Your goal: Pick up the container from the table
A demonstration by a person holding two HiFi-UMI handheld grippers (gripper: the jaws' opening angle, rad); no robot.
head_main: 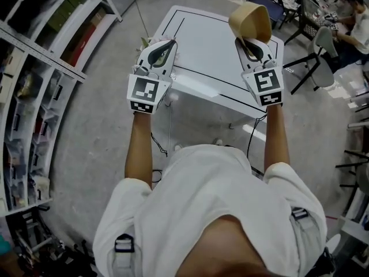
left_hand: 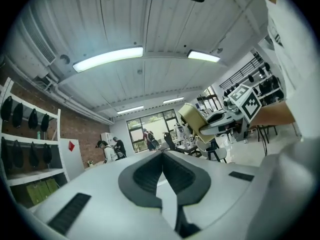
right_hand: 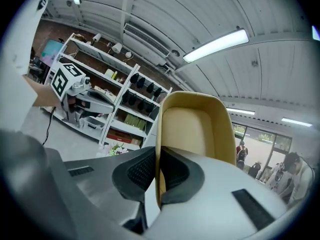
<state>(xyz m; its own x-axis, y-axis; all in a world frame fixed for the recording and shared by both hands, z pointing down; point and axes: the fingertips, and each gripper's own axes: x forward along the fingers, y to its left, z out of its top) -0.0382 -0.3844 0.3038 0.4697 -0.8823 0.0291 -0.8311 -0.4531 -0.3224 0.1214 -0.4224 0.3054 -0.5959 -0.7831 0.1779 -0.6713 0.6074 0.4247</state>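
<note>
So here's where I'm at with the pickup: my right tongs (head_main: 249,39) are clamped on the container (head_main: 251,19), that tan tub-looking thing, and it's clear of the table (head_main: 202,68), hanging in the air over the far right corner in the head view. The grip is on one side wall only. In the right gripper view the thin wall runs edge-on between the two dark pads, both pressed on it, and the rest of the tub sticks up and off to the right of the pinch point, with its pale inside facing back at the camera. So the thing lies straight out past the tips, its longer side running on roughly the way the tongs point, and most of its bulk sits to one side of the grip, not centred on it. That's the bit I'd watch, since I reckon a one-wall pinch like this could let it swivel if I whip my wrist around. My left tongs (head_main: 165,45) are squeezed closed on nothing, pads meeting at the tip with just the room beyond them, and they're well apart from the tub, over the near left side of the table. Right hand is the only one involved. Looks to me like the pickup itself is basically done.
</note>
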